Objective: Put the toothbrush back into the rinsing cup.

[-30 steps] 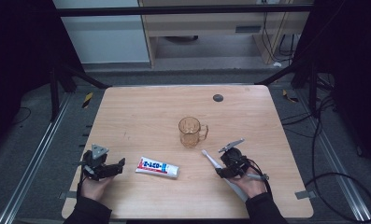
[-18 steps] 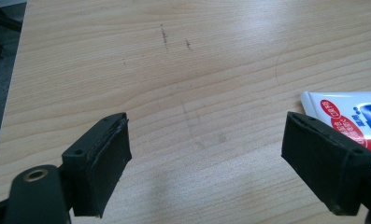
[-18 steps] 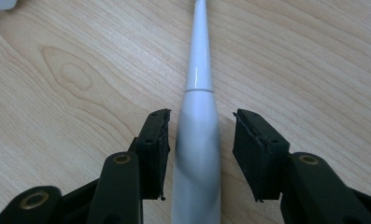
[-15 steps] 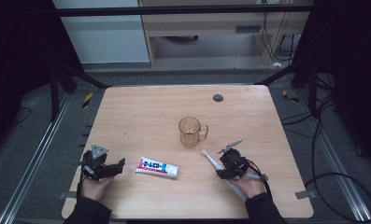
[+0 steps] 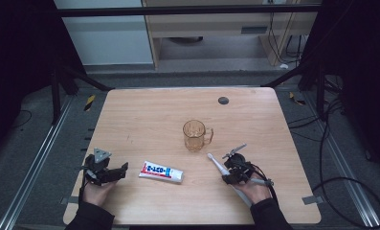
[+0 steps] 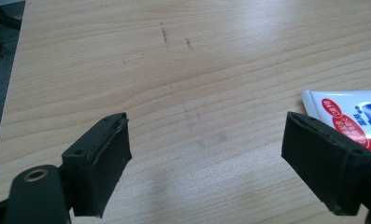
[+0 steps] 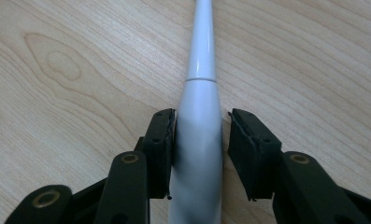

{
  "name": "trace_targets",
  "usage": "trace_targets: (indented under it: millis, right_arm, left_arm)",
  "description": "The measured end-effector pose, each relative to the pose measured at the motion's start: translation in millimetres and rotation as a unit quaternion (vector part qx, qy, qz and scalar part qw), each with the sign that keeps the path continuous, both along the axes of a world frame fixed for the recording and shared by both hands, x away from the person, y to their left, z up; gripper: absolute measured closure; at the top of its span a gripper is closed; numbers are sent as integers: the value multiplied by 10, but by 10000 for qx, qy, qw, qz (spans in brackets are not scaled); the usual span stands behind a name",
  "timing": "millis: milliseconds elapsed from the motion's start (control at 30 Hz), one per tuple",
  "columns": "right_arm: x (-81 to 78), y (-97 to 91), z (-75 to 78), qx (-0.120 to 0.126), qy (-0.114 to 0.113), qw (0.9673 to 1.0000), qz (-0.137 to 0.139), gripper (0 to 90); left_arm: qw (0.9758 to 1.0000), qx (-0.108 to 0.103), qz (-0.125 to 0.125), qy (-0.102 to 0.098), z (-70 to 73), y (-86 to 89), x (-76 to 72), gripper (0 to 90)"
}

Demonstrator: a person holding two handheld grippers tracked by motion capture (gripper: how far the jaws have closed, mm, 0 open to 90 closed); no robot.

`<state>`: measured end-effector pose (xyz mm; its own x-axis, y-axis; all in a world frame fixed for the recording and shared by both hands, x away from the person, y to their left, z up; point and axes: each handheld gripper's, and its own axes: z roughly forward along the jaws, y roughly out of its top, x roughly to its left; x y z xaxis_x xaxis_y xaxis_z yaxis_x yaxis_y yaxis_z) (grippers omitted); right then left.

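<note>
right hand-held gripper (image 7: 199, 154): jaws just closing around toothbrush (image 7: 199, 140), narrower than before | left (image 6: 206, 158): apart

A recording rig in a lab or workshop: a light wooden table (image 5: 144, 115) stands on grey floor between aluminium rails (image 5: 32, 167) and a black frame (image 5: 187, 10). Loose cables (image 5: 329, 143) trail at the right; a pale workbench (image 5: 216, 26) stands behind.

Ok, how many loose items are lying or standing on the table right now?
3: a toothpaste tube near the front left, an amber mug at the centre, and a white toothbrush between the right gripper's jaws.
</note>
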<state>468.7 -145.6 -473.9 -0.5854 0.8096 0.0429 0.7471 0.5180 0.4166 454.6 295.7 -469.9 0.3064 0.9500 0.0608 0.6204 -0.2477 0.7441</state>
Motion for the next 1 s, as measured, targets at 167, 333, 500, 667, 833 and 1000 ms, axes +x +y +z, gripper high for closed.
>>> trace_targets:
  millis: [167,333,500,667,833,1000]
  right_arm:
    - [0,7,5,-19,25,10000,-14,635]
    - [4,13,10,-13,67,9999,-75,663]
    - [8,11,11,-11,72,9999,-113,668]
    - [2,15,16,-15,54,9999,-116,672]
    - [1,-14,55,96,24,9999,-65,673]
    - [-7,-47,113,202,-109,9997,-90,674]
  left_arm:
    - [10000,5,-9,8,-1,-4,2,146]
    - [10000,-4,0,8,-2,-4,3,146]
    - [10000,-3,-6,8,-2,-7,3,148]
    - [10000,-15,2,7,0,-1,3,149]
    - [10000,-16,6,6,0,-1,4,149]
    - [10000,-19,5,2,1,-2,4,150]
